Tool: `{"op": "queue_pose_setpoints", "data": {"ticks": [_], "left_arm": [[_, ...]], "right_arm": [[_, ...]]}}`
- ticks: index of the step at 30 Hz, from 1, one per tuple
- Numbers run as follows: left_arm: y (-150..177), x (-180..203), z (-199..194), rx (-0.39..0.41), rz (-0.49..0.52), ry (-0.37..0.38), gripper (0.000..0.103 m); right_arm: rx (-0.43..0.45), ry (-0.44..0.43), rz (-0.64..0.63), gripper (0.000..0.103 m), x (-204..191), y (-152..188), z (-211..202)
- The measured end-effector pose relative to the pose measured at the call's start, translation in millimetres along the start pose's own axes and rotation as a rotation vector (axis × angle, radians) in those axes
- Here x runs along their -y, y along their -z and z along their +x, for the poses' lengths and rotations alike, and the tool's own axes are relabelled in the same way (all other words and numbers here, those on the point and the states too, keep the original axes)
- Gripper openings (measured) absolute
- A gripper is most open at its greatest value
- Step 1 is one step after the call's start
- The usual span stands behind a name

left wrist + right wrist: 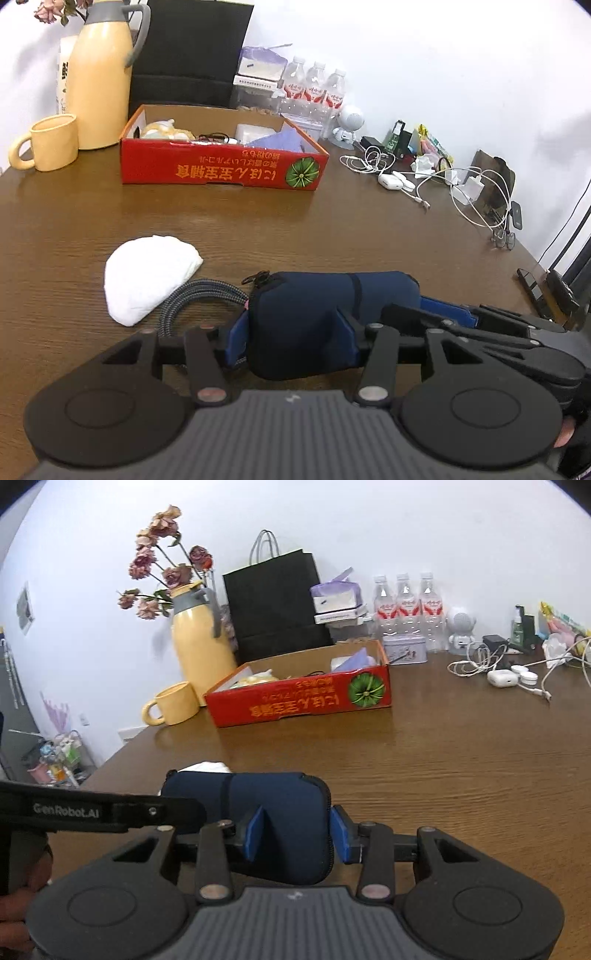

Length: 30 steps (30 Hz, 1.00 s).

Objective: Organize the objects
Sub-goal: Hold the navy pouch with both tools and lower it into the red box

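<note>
A navy blue zip pouch (303,314) (280,801) is held just above the brown table between both grippers. My left gripper (291,336) is shut on its near end, the blue pads dented into the fabric. My right gripper (297,834) is shut on the pouch's other end; its black fingers (443,310) show at the right of the left wrist view. A grey braided cable (195,295) trails from under the pouch on the left. A white folded cloth (147,277) (208,766) lies beside it. The open red cardboard box (221,170) (295,698) stands further back with items inside.
Behind the box stand a yellow thermos (99,85), a yellow mug (48,142), a black paper bag (273,602) and three water bottles (316,88). White cables and chargers (424,177), glasses (504,238) and a phone (528,284) crowd the right side. The table edge (122,749) runs along the left.
</note>
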<state>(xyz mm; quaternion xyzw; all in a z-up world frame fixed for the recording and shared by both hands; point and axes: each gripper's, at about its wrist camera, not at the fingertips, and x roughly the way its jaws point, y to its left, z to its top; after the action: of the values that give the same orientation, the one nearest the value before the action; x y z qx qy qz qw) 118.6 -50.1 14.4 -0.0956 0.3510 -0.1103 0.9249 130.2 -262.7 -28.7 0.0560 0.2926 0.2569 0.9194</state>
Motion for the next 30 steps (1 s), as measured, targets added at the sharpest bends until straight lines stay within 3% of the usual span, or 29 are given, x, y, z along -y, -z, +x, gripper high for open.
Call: {"op": "queue_pose_setpoints", "data": {"ticks": [5, 8, 11, 14, 18, 21, 23, 24, 26, 27, 30], "left_arm": [[-33.1, -7.0, -8.4, 0.098, 0.021, 0.038, 0.051], [-78.1, -17.3, -3.5, 0.172, 0.040, 0.068, 0.051], [-129.8, -33.4, 18.9, 0.175, 0.031, 0.087, 0.054], [-194.5, -57.4, 67.4, 0.139, 0.024, 0.060, 0.054], [-273.4, -101.9, 150.1, 0.051, -0.014, -0.019, 0.051], [-308.0, -138.0, 228.0, -0.041, 0.006, -0.104, 0.052], [-317.9, -170.0, 290.1, -0.163, -0.082, -0.186, 0.050], [-319.2, -181.8, 310.3, -0.212, -0.118, -0.215, 0.037], [-316.7, -191.5, 316.6, -0.195, -0.165, -0.192, 0.039], [-314.7, -187.4, 309.0, -0.171, -0.147, -0.164, 0.043], [-306.6, -170.2, 279.6, -0.103, -0.058, -0.133, 0.045]], "right_arm": [[0.070, -0.011, -0.026, 0.037, -5.4, -20.4, -3.2], [0.115, -0.019, -0.090, 0.037, -8.6, -54.8, 6.0], [0.154, -0.036, -0.142, 0.037, -4.5, -107.6, 28.0], [0.147, 0.003, -0.214, 0.037, -2.9, -171.7, 78.4], [0.031, 0.028, -0.227, 0.037, 7.7, -248.7, 188.8], [-0.058, 0.042, -0.139, 0.037, 20.5, -282.8, 276.0], [-0.139, 0.069, -0.076, 0.037, 28.7, -291.6, 342.9], [-0.194, 0.080, -0.046, 0.034, 33.2, -289.4, 377.8], [-0.304, 0.108, -0.063, 0.020, 34.7, -278.3, 426.5], [-0.322, 0.127, -0.077, 0.024, 34.7, -273.2, 438.2], [-0.205, 0.113, -0.093, 0.024, 35.8, -272.6, 424.6]]}}
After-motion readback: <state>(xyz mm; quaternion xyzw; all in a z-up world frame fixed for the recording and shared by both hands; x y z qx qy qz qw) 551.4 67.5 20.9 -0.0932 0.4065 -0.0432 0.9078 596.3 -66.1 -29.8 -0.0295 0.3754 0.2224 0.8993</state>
